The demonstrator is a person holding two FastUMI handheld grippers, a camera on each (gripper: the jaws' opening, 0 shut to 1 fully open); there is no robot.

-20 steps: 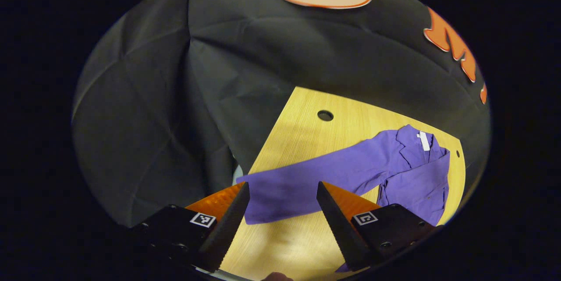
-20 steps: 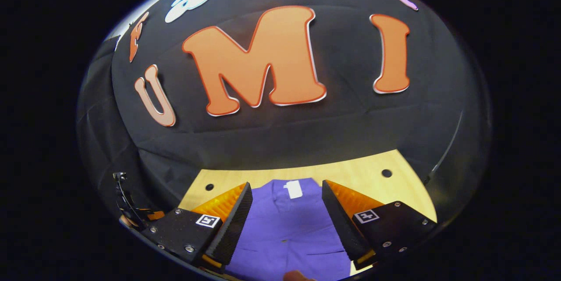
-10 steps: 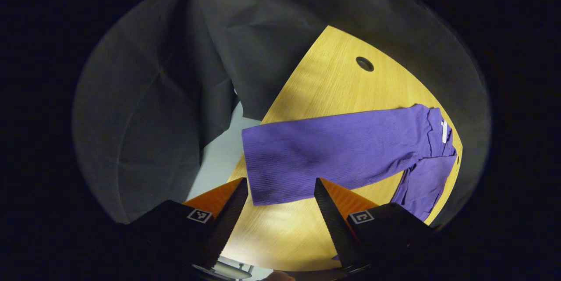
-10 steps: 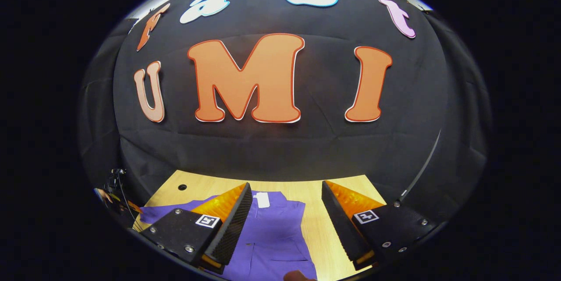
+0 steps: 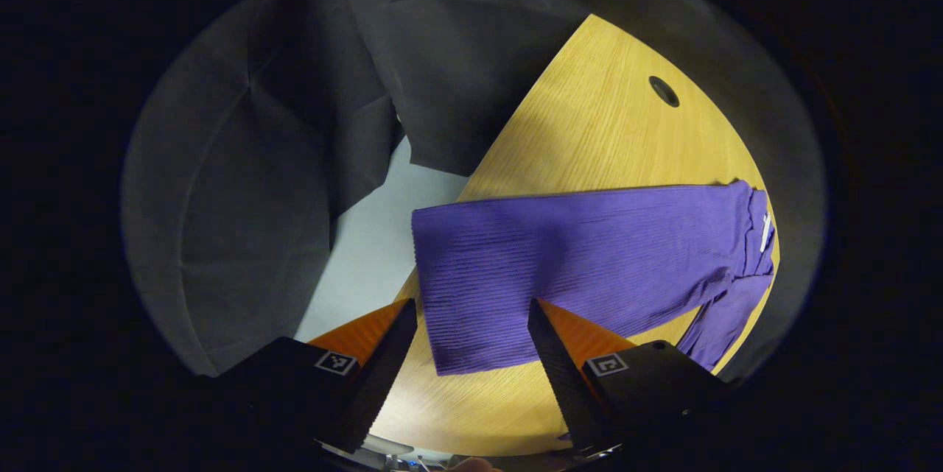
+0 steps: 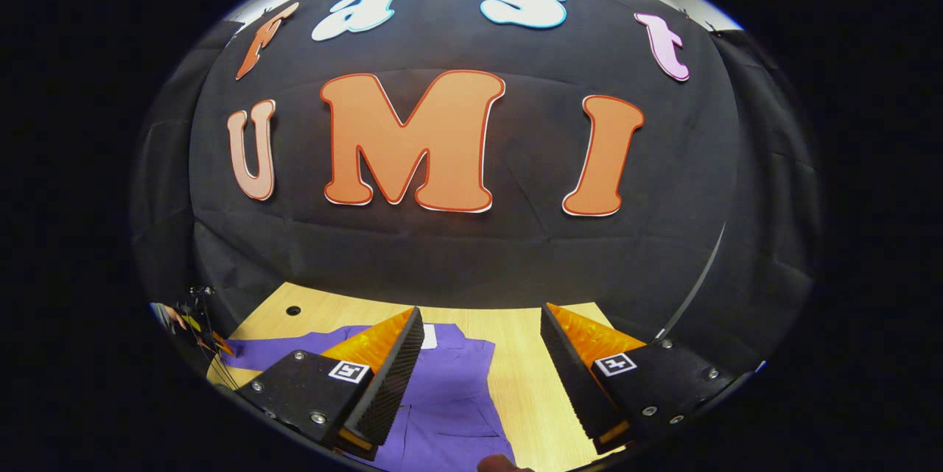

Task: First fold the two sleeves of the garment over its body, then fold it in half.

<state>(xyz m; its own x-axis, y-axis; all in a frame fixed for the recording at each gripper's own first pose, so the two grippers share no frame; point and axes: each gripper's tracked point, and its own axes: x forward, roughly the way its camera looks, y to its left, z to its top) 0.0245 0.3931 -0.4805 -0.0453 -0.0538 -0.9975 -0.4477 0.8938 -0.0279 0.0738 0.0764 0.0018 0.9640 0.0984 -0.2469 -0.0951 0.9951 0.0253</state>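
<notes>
A purple ribbed garment [image 5: 589, 258] lies on the wooden table [image 5: 589, 126]. In the left gripper view one long sleeve stretches toward me, its cuff end [image 5: 457, 310] hanging over the table's edge. My left gripper [image 5: 471, 310] is open just above and in front of that cuff, with nothing between its fingers. In the right gripper view the garment's body [image 6: 449, 398] with a white neck label [image 6: 429, 336] lies below my right gripper [image 6: 479, 317], which is open and held above the table. The other sleeve [image 6: 280, 350] runs off to the left.
Black cloth walls close the booth behind and beside the table. A round cable hole [image 5: 663, 90] sits in the table top far from the cuff. Pale floor [image 5: 361, 266] shows past the table's edge. A hand holding equipment [image 6: 177, 321] appears at the far left.
My left gripper has tipped downward and come closer to the sleeve cuff, which now looks larger. My right gripper has risen and shifted right, so the garment sits lower left between its fingers.
</notes>
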